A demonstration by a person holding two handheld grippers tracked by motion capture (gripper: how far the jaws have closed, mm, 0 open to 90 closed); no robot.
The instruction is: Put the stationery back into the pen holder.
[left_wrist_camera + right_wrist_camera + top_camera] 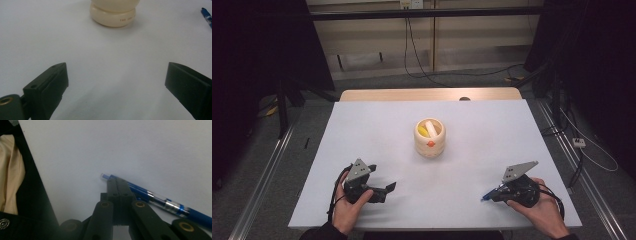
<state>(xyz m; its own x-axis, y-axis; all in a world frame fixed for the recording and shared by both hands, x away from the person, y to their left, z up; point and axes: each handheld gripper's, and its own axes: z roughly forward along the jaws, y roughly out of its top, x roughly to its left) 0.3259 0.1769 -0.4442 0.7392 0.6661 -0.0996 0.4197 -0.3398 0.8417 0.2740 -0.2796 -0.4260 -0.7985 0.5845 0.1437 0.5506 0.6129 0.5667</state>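
Note:
A cream pot (pixel 430 137) stands mid-table with a white and a yellow item inside and an orange dot on its front. Its base (pixel 113 15) lies ahead of my left gripper (pixel 116 72), whose jaws are wide apart with nothing between them. In the high view that left gripper (pixel 382 177) rests at the near left. My right gripper (pixel 496 195) sits at the near right. Its jaws (pixel 117 180) are pressed together, and a blue pen (pixel 160 200) lies on the table slanting under their tips. The pen (pixel 486 197) pokes out leftward, and its end (pixel 207 15) shows far right.
The white table (pixel 377 130) has a wooden strip (pixel 430 94) along its far edge. Its near edge lies just behind both hands, and in the right gripper view a dark edge (pixel 32 185) runs close on the left. Cables (pixel 582 150) trail on the floor at right.

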